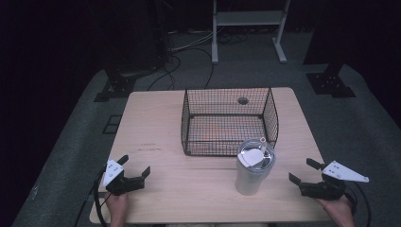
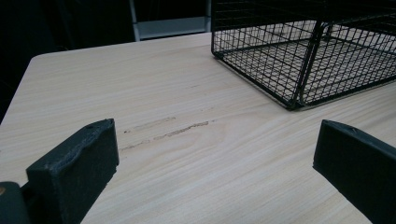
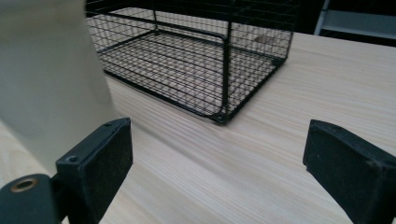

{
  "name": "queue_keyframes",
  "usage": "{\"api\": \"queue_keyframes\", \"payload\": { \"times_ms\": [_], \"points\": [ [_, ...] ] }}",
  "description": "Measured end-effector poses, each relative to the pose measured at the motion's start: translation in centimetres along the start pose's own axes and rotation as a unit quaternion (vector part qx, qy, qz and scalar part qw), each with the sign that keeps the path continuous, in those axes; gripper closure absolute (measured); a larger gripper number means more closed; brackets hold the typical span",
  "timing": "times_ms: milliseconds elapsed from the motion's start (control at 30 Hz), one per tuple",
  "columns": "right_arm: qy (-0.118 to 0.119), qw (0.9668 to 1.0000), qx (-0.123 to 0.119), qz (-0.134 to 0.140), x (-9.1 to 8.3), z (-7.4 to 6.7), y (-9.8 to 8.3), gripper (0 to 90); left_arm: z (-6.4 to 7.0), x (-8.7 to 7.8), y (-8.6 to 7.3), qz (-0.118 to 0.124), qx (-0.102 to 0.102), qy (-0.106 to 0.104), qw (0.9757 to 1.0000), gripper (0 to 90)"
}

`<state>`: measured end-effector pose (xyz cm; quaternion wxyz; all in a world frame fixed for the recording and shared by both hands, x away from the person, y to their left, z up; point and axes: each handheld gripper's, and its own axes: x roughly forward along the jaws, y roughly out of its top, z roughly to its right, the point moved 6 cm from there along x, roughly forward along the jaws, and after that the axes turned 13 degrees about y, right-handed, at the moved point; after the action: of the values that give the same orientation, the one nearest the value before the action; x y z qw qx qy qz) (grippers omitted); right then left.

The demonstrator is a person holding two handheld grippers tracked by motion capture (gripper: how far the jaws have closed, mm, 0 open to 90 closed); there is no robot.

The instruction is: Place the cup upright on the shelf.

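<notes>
A white tumbler (image 1: 253, 169) with a clear lid stands upright on the wooden table (image 1: 189, 189), just in front of a black wire basket (image 1: 230, 122). The basket has nothing in it. My left gripper (image 1: 135, 166) rests open near the table's front left, apart from both. My right gripper (image 1: 303, 171) is open at the front right, a short way right of the tumbler. In the right gripper view the tumbler (image 3: 51, 79) looms pale at the left, beside my open right gripper (image 3: 217, 158). The left gripper view shows my open left gripper (image 2: 215, 163) over bare wood, the basket (image 2: 303, 51) beyond.
The table has a small round hole (image 1: 243, 100) behind the basket and a faint scuff (image 2: 168, 130) on the wood. Beyond the far edge lie cables (image 1: 179, 61) on grey floor and a white frame's legs (image 1: 248, 28).
</notes>
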<state>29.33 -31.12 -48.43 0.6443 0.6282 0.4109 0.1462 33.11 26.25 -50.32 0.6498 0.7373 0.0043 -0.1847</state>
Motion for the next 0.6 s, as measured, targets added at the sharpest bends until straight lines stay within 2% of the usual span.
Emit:
{"api": "queue_keyframes", "payload": {
  "times_ms": [33,267,367,600],
  "points": [
    [0.009,0.9999,-0.007,-0.002,0.0,-0.3,0.3,7.9,0.0,0.0,0.0,0.000,0.000,0.000,1.0000,0.0],
    [0.031,0.9993,-0.019,-0.010,0.3,-1.1,0.9,7.9,0.0,0.0,0.0,0.000,0.000,0.000,1.0000,0.0],
    [0.050,0.9982,-0.029,-0.018,0.6,-2.0,1.3,7.9,0.0,0.0,0.0,-0.001,0.000,0.000,1.0000,0.0],
    [0.071,0.9961,-0.047,-0.024,0.9,-3.2,1.7,7.9,0.0,0.0,0.0,-0.001,0.000,0.000,1.0000,0.0]
  ]
}}
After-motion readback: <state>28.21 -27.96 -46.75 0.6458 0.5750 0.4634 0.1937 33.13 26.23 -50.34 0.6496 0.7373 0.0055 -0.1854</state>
